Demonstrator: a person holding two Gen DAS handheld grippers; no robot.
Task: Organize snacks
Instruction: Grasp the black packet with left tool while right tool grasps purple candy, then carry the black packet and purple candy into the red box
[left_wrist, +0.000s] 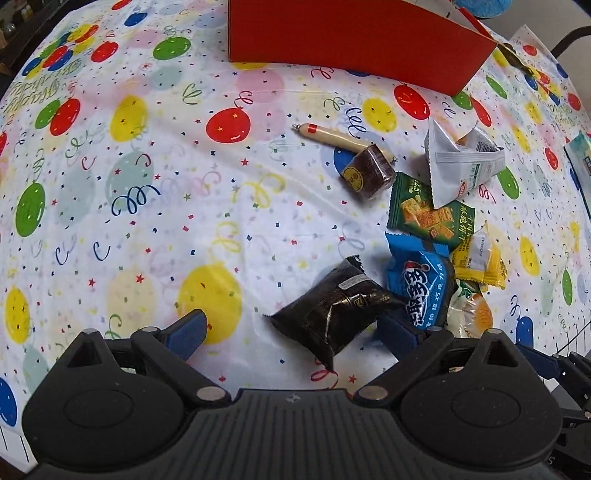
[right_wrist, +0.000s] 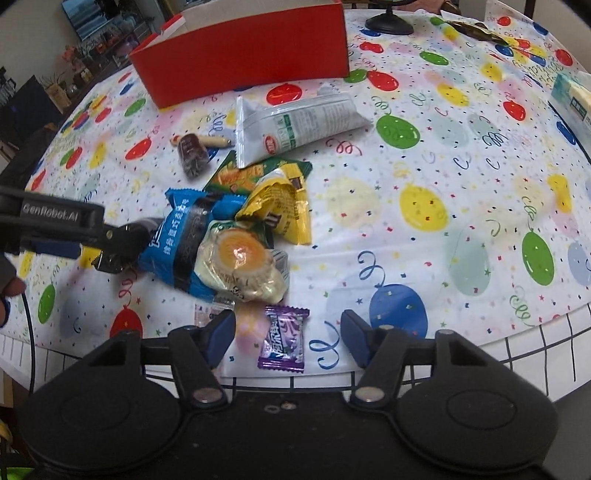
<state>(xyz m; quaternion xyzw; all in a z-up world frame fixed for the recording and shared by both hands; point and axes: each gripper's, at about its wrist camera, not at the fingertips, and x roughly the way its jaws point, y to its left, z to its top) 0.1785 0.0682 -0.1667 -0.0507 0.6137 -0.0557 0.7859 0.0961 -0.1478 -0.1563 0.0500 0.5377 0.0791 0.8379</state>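
My right gripper (right_wrist: 288, 341) hangs over the purple candy (right_wrist: 283, 341) at the lower middle of its view, fingers (right_wrist: 221, 338) spread on either side and not touching the wrapper, so nothing is gripped yet. The candy lies close to the near edge of the tabletop (right_wrist: 461, 229), and I judge a clumsy squeeze could flick the slick wrapper off that edge, or one finger could snag the balloon-print cloth and drag it. My left gripper (left_wrist: 291, 330) is open too, its fingers straddling the black packet (left_wrist: 332, 314) at the lower centre of the left view. The right-hand finger there sits tight against the blue packet (left_wrist: 421, 284), so I think closing may pinch both packets or shove the heap beside it. That heap, with the green packet (left_wrist: 424, 214), the yellow packet (left_wrist: 480, 258) and the egg-like snack (right_wrist: 240, 266), overlaps enough that I cannot tell how many pieces lie underneath. The red box (right_wrist: 243, 55) stands at the top of both views, well apart from the pile, cut off by the frame, and I cannot see inside it. The left gripper hides most of the black packet in the right view. The white pouch (right_wrist: 295, 125), brown cake (left_wrist: 369, 171) and sausage stick (left_wrist: 332, 134) lie between the pile and the box.
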